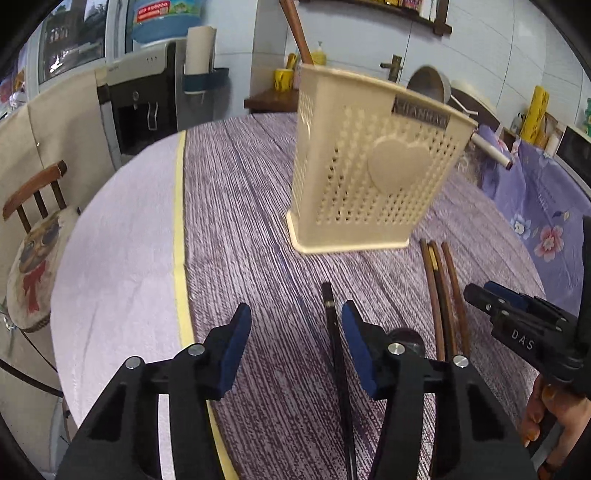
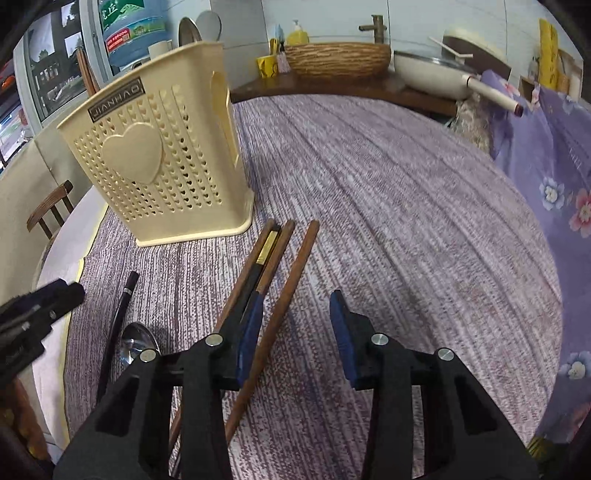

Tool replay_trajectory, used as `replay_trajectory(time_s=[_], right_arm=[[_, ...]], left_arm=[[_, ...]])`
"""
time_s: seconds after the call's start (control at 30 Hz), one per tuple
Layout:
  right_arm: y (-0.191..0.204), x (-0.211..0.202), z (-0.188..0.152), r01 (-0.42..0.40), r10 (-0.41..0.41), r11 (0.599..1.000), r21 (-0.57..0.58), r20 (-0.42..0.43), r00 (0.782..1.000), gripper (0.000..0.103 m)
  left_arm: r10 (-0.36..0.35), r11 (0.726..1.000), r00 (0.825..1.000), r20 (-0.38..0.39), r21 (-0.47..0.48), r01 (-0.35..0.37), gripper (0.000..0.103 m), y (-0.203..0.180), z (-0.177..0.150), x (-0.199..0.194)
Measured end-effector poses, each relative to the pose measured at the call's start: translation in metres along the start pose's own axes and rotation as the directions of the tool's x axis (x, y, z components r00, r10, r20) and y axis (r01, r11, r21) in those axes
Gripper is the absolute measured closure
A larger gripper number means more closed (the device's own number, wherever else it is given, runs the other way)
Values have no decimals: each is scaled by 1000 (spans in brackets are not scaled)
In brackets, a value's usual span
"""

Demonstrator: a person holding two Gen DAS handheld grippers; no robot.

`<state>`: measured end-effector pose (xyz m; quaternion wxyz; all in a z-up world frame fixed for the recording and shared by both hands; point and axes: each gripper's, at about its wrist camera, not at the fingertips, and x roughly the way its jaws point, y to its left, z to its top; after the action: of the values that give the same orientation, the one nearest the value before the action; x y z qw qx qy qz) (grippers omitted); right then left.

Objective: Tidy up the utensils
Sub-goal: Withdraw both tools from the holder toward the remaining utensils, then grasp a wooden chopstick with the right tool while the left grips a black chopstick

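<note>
The big table [image 2: 406,206] has a purple cloth on it. The cream holder [image 2: 162,155] stands upright at the back, with one stick [image 1: 295,29] already poking out of it.

I think this is the picking-up step. The brown chopsticks [image 2: 295,266] lie flat in front of the holder.

The right gripper [image 2: 295,325] is spread wide with nothing in it. One brown chopstick lies between its fingers, so next it should squeeze.

The left gripper [image 1: 295,332] is spread too. The black chopstick [image 1: 332,332] lies just beside its right finger.
</note>
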<state>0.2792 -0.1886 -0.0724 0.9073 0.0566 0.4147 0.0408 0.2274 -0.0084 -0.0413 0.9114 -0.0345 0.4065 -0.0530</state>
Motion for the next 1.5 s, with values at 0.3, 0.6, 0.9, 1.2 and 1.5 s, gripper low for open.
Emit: replay_trajectory(time_s=[0.3, 0.6, 0.9, 1.2, 1.5], right_arm=[[2, 21, 7, 39, -39, 999, -2, -51, 998, 77], [0, 31, 19, 73, -74, 997, -22, -55, 996, 81], [2, 36, 24, 81, -82, 996, -27, -51, 995, 82], [3, 37, 25, 85, -86, 996, -23, -44, 995, 87], [-1, 39, 29, 69, -69, 998, 2, -43, 997, 91]], left_arm=[[14, 999, 999, -46, 41, -12, 59, -11, -3, 15], [17, 999, 997, -74, 50, -14, 62, -15, -2, 26], [50, 997, 995, -84, 65, -45, 76, -23, 1, 38], [101, 989, 993, -66, 115, -93, 89, -38, -6, 37], [99, 990, 993, -69, 112, -91, 94, -35, -3, 39]])
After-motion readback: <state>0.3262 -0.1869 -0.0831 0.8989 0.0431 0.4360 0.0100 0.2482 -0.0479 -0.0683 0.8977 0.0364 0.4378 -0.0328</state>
